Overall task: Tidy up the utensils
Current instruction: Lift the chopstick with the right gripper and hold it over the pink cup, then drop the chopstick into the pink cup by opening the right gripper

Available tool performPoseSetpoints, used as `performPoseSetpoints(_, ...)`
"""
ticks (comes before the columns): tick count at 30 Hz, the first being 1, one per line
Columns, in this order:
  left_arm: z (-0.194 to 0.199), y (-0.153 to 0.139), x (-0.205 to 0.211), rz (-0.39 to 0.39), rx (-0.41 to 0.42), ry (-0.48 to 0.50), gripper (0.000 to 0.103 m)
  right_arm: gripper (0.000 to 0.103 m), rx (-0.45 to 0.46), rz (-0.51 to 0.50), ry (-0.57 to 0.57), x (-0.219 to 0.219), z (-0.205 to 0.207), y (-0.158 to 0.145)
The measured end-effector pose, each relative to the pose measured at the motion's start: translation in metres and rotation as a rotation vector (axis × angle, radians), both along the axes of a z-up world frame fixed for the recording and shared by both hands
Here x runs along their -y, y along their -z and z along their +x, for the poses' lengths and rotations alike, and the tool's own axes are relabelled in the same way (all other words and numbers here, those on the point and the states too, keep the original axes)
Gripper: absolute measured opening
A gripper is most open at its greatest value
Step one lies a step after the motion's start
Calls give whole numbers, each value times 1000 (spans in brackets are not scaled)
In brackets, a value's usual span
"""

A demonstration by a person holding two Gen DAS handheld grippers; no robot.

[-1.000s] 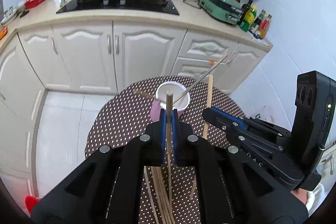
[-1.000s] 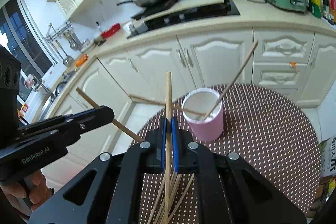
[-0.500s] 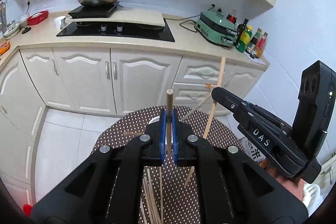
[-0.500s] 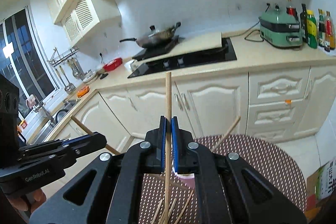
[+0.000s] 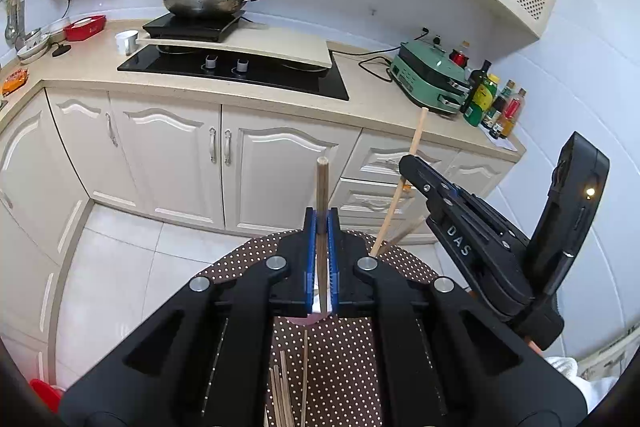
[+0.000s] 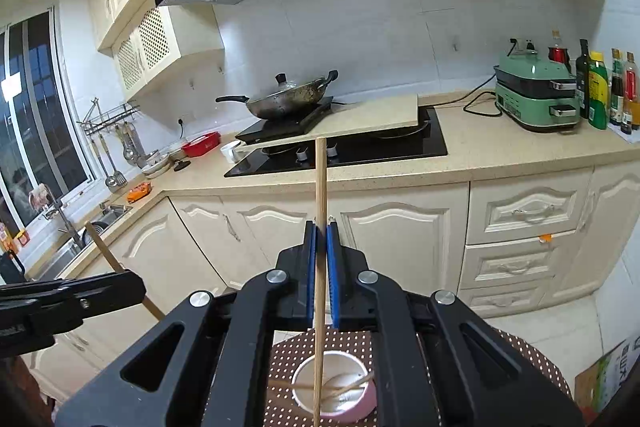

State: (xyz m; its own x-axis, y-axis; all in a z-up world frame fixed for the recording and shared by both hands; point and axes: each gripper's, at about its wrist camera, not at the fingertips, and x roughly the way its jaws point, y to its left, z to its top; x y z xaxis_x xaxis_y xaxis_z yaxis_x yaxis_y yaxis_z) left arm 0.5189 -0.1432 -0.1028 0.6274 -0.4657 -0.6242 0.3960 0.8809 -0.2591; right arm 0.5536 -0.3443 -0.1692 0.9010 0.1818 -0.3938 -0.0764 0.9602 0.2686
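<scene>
Each gripper is clamped on one chopstick: the left gripper [image 5: 321,227] pinches a darker chopstick [image 5: 322,187], the right gripper [image 6: 321,239] a pale chopstick [image 6: 320,187] raised over the pink cup [image 6: 336,393] on the dotted bench [image 6: 520,359]. I'd say this is the carry-to-cup step. Next, each stick needs tipping down and lowering into the cup's mouth before letting go, while more chopsticks [image 5: 286,387] lie loose on the bench.

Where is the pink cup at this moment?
In the right wrist view the pink cup stands on the dotted table at the bottom centre, below the right gripper, with chopsticks lying in it.
</scene>
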Motion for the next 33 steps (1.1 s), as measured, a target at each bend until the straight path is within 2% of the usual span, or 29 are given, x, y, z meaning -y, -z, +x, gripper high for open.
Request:
performPoseSetpoints(9, 15, -7, 4, -19, 23, -2, 6, 4, -27, -28, -19, 0, 21, 19)
performPoseSetpoints(15, 20, 2, 6, -15, 21, -14, 6, 4, -68, -44, -28, -3, 18, 32)
performPoseSetpoints(23, 25, 41, 13, 19, -84, 17, 6, 4, -146, -47, -43, -6, 6, 52)
performPoseSetpoints(33, 15, 71, 11, 64, -161, 28, 6, 5, -220, -42, -34, -12, -12, 66)
